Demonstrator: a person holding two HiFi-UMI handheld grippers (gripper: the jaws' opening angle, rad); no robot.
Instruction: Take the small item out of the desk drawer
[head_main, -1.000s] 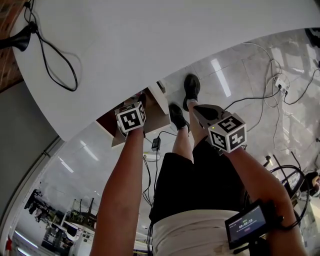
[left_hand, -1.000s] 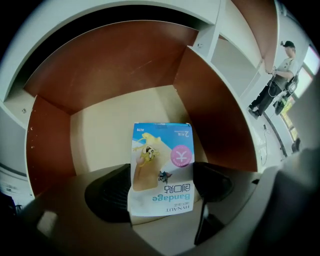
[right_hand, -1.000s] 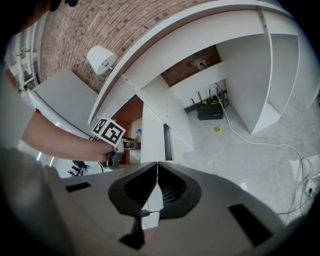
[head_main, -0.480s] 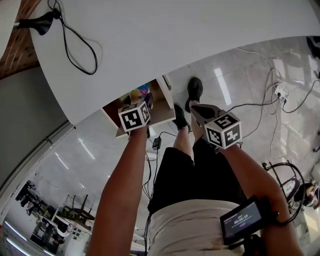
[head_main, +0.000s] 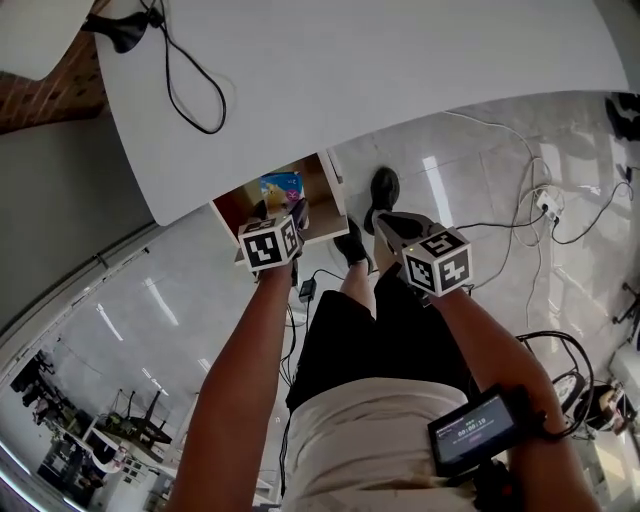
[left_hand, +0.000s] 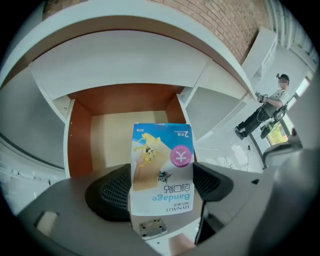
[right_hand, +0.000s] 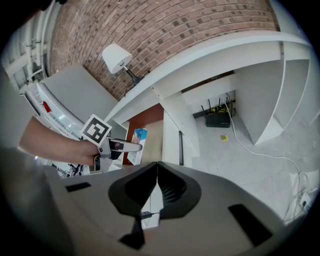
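Observation:
The small item is a blue and tan bandage packet (left_hand: 162, 167), and my left gripper (left_hand: 162, 189) is shut on its lower part. It hangs over the open desk drawer (left_hand: 77, 140), which has a brown wood inside. From the head view, the packet (head_main: 281, 187) sticks up above the left gripper (head_main: 285, 212) in front of the drawer (head_main: 322, 190). In the right gripper view, the packet (right_hand: 136, 144) shows beside the white drawer front (right_hand: 170, 131). My right gripper (right_hand: 156, 186) is shut and empty, to the right of the drawer near the person's knees (head_main: 388, 226).
A white curved desk top (head_main: 400, 60) carries a black cable (head_main: 190, 70) and a lamp (right_hand: 116, 56). A router (right_hand: 217, 119) and cables lie on the floor under the desk. A power strip (head_main: 548, 203) sits on the tiles. A person (left_hand: 272, 97) stands in the background.
The left gripper has risen with the packet, which now shows more fully above the drawer. The head view has swung, so the desk appears further up. The right gripper barely moved.

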